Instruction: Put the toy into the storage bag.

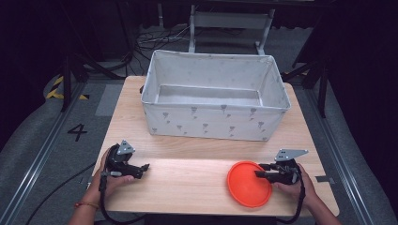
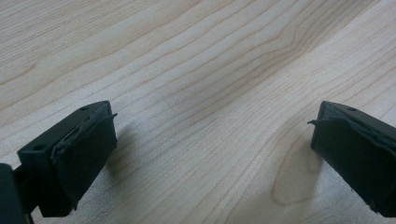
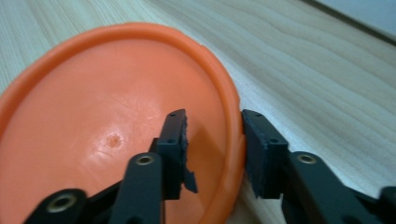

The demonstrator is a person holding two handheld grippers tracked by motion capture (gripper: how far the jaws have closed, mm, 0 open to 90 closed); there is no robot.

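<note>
Surface: pale wooden table [image 1: 187,180] with dark floor and cables around it; a line of glare crosses its near part
Right gripper [image 1: 261,173]: at about 4 o'clock on the table, held in the person's right hand [image 1: 294,182], pointing toward 9 o'clock; its jaws stand narrow, one inside and one outside the rim of the orange plate [image 1: 248,184]; in the right gripper view [image 3: 215,149] the outer pad lies against the rim at its 3 o'clock edge, while the inner pad stands a sliver off the plate's inner wall, so a firm pinch is not shown
Orange plate: lies on the table just in front of the right hand, its 3 o'clock edge between the jaws; in the right gripper view [image 3: 112,121] it looks tipped, its far rim against the wood
Left gripper [image 1: 143,167]: at about 8 o'clock on the table, in the left hand [image 1: 109,180], pointing toward 3 o'clock; jaws wide apart with bare wood between them in the left gripper view [image 2: 212,140]; well apart from the plate
Fabric box [image 1: 216,124]: white, open-topped, at 12 o'clock on the table, beyond both grippers
Hard to make out: the plate's near edge is cut off at the bottom of the right gripper view; the inner pad's rubber looks torn; whether the plate's gripped edge is off the table cannot be told
</note>
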